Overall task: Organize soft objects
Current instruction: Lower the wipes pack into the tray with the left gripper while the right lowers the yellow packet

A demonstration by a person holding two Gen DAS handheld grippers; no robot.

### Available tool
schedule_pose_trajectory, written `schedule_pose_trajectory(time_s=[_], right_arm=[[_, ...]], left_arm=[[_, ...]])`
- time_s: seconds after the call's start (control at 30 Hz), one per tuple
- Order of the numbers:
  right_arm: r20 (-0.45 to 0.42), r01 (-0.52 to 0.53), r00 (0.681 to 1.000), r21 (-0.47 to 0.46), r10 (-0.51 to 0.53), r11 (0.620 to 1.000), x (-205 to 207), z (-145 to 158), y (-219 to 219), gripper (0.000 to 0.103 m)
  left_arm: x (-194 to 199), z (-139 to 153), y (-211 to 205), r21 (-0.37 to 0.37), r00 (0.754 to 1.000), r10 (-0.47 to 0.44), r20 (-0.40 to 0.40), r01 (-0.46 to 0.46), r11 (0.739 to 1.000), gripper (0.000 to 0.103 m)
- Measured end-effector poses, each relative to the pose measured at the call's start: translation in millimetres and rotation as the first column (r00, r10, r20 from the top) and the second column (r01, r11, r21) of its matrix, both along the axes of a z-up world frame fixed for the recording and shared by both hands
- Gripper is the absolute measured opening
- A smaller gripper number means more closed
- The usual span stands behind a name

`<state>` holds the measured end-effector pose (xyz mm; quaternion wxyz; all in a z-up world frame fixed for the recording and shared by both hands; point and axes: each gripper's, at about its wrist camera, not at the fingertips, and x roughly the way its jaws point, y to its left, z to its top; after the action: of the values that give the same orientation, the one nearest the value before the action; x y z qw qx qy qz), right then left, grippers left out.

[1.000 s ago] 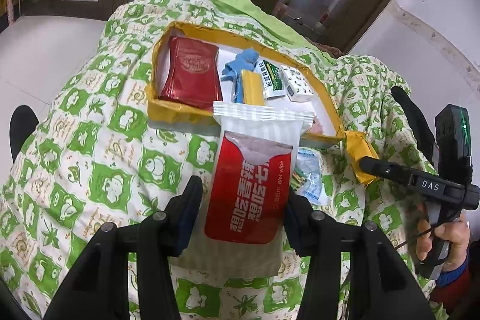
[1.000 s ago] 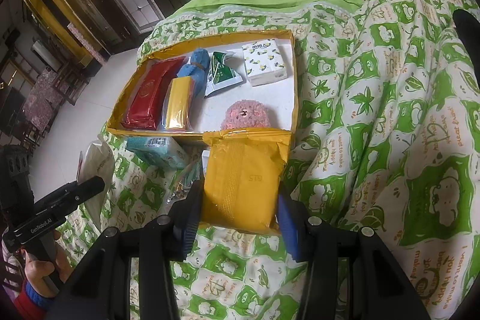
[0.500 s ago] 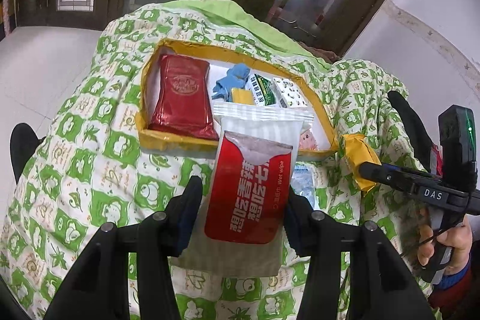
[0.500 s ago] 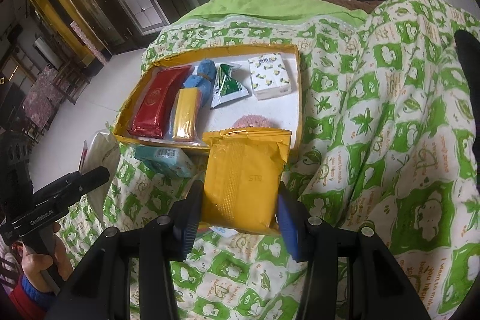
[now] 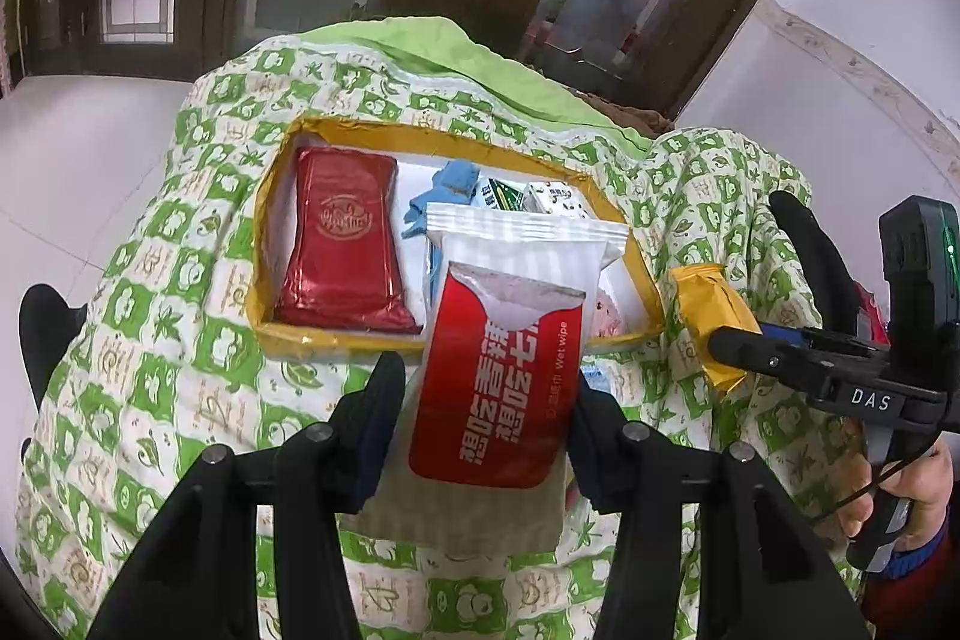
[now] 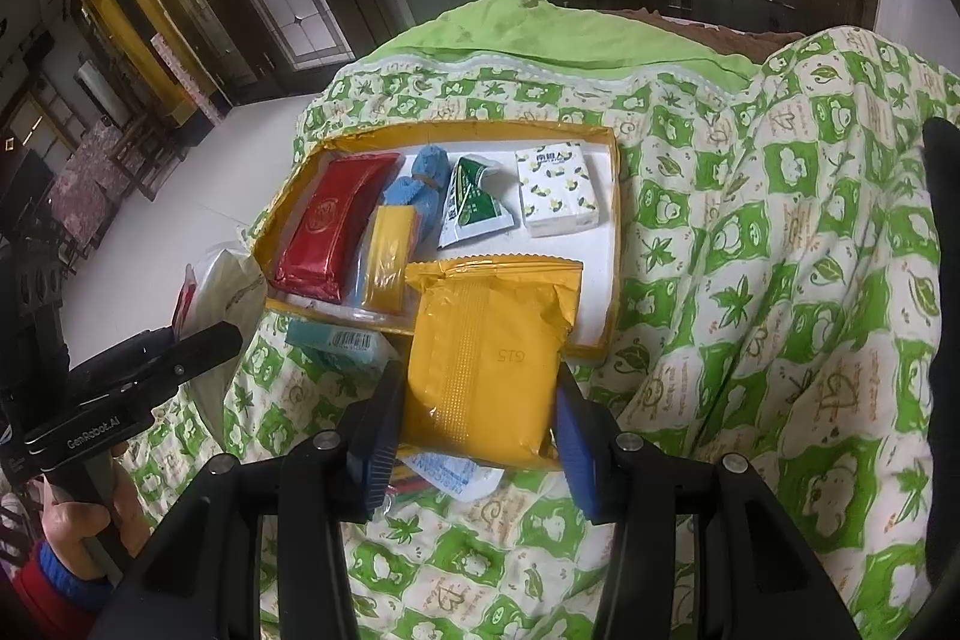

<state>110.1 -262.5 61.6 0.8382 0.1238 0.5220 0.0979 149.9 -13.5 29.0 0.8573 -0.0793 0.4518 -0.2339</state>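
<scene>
Wet-wipe pack (image 5: 510,370), pinched lengthwise in the left tongs (image 5: 480,424), and yellow packet (image 6: 486,364), pinched in the right tongs (image 6: 474,430), both hang just near of the box (image 6: 612,232), its gap far-right.

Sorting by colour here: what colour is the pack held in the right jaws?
Yellow-orange pack; clearest in the right wrist view.

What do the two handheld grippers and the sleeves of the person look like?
Both grippers are black, with bolted finger arms and dark blue ribbed pads. The right gripper bears white "DAS" lettering, a green light and a thin black cable; the left gripper reads "GenRobot.AI". Each sleeve is red with a blue cuff.
</scene>
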Motion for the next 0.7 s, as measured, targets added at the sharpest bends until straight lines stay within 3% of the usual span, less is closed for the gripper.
schedule_pose_trajectory(time_s=[0.4, 0.7], right_arm=[[-0.021, 0.111, 0.994, 0.034, -0.110, 0.993, 27, 4, -36, 0.050], [-0.016, 0.083, 0.997, 0.060, -0.082, 0.995, 58, -1, -18, 0.050]], left_arm=[[37, 13, -2, 0.025, 1.000, 0.017, 0.011, -0.017, 1.000, 0.050], [65, 14, -19, -0.012, 1.000, 0.017, -0.015, -0.017, 1.000, 0.050]])
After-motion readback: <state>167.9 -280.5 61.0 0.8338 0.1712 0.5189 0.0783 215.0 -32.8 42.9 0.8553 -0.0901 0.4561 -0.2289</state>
